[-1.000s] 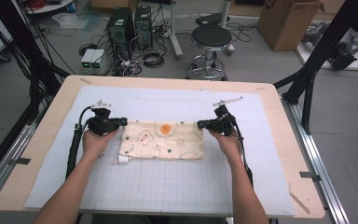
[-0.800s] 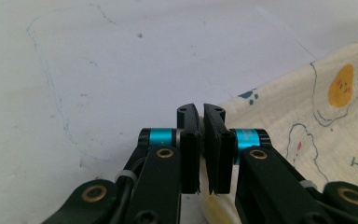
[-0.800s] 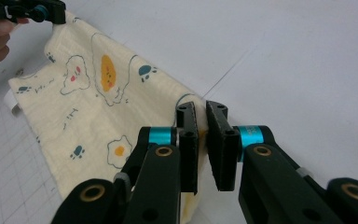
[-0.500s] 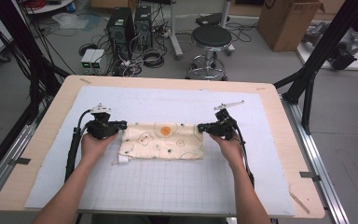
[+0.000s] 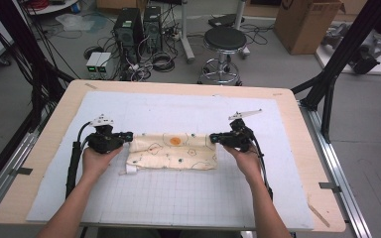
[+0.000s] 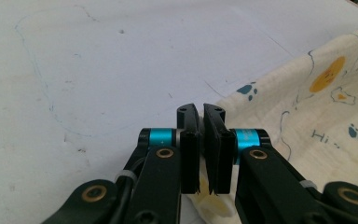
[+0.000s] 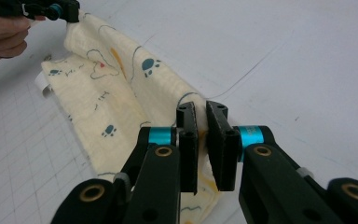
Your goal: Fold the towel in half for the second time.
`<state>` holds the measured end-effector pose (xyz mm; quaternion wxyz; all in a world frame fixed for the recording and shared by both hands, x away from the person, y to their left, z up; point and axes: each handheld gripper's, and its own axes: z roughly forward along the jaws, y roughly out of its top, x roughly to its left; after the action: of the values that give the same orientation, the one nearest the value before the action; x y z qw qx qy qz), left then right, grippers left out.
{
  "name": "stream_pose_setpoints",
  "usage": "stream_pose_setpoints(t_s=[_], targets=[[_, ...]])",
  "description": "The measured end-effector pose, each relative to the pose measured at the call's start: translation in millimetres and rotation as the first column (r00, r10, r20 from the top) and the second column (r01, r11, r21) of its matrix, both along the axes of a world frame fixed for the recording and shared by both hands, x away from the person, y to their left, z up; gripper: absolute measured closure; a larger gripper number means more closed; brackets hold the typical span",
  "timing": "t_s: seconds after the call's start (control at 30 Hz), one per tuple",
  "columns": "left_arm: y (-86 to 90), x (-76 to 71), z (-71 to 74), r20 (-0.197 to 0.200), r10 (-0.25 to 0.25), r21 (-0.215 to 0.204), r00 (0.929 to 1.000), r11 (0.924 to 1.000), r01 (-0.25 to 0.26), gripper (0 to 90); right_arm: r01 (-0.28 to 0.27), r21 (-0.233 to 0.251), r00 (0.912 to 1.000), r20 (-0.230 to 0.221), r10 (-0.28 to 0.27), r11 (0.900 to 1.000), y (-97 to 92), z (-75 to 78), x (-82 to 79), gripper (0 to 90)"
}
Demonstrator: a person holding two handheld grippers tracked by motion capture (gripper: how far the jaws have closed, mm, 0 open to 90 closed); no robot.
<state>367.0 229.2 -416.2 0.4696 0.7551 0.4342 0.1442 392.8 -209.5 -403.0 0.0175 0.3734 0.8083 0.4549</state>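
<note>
Across the middle of the high view, on the white gridded tabletop [image 5: 178,198], a cream printed cloth [image 5: 176,151] lies folded, its upper corners pinched by the closed left gripper [image 5: 128,135] and the closed right gripper [image 5: 213,137].

Both forearms enter from the bottom of the high view and angle slightly inward. The left hand [image 5: 95,159] holds the left gripper [image 5: 127,135], pointed toward the right. The right hand [image 5: 245,157] holds the right gripper [image 5: 213,138], pointed toward the left. On each gripper the fingers [image 6: 190,154] stand nearly together, pinching a fold of cloth [image 5: 174,150].
</note>
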Motion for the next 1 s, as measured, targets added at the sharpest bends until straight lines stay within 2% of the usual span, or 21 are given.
stream_pose_setpoints(t_s=[0.1, 0.4, 0.53, 0.6, 0.8, 0.87, 0.97, 1.0], targets=[[0.6, -4.2, 0.4, 0.001, -0.023, 0.011, 0.9997, 0.9997, 0.023, 84.7, -0.001, 0.017, 1.0000, -0.009, 0.001, 0.9999, -3.2, -2.7, -4.7, 83.5], [2.2, -17.1, -2.4, 0.013, -0.066, 0.020, 0.9977, 0.9976, 0.066, 84.5, -0.033, 0.017, 0.9994, -0.005, 0.033, 0.9993, -4.2, -5.4, -19.1, 83.3], [0.5, -22.9, -1.6, 0.014, -0.102, 0.050, 0.9947, 0.9936, 0.101, 84.2, -0.040, 0.010, 0.9992, 0.000, 0.040, 0.9991, -4.8, -7.6, -27.1, 83.1], [-0.5, -27.0, -2.3, 0.024, -0.113, 0.053, 0.9933, 0.9924, 0.111, 84.2, -0.044, 0.006, 0.9990, -0.007, 0.044, 0.9990, -5.8, -10.2, -31.0, 83.0], [2.4, -39.7, -12.1, 0.008, -0.142, 0.062, 0.9899, 0.9881, 0.141, 84.2, -0.056, 0.000, 0.9984, -0.007, 0.056, 0.9984, -5.7, -15.2, -41.3, 82.8], [3.3, -43.3, -14.5, 0.007, -0.144, 0.053, 0.9895, 0.9882, 0.144, 84.3, -0.062, -0.015, 0.9981, -0.007, 0.062, 0.9980, -4.1, -16.6, -44.2, 82.7], [2.5, -46.9, -16.6, 0.002, -0.159, 0.074, 0.9873, 0.9846, 0.158, 84.2, -0.068, -0.038, 0.9976, -0.012, 0.067, 0.9970, -2.3, -19.0, -47.4, 82.7], [1.5, -47.8, -17.0, 0.003, -0.158, 0.071, 0.9874, 0.9850, 0.158, 84.1, -0.069, -0.040, 0.9976, -0.001, 0.069, 0.9968, -2.5, -20.2, -47.5, 82.7]])
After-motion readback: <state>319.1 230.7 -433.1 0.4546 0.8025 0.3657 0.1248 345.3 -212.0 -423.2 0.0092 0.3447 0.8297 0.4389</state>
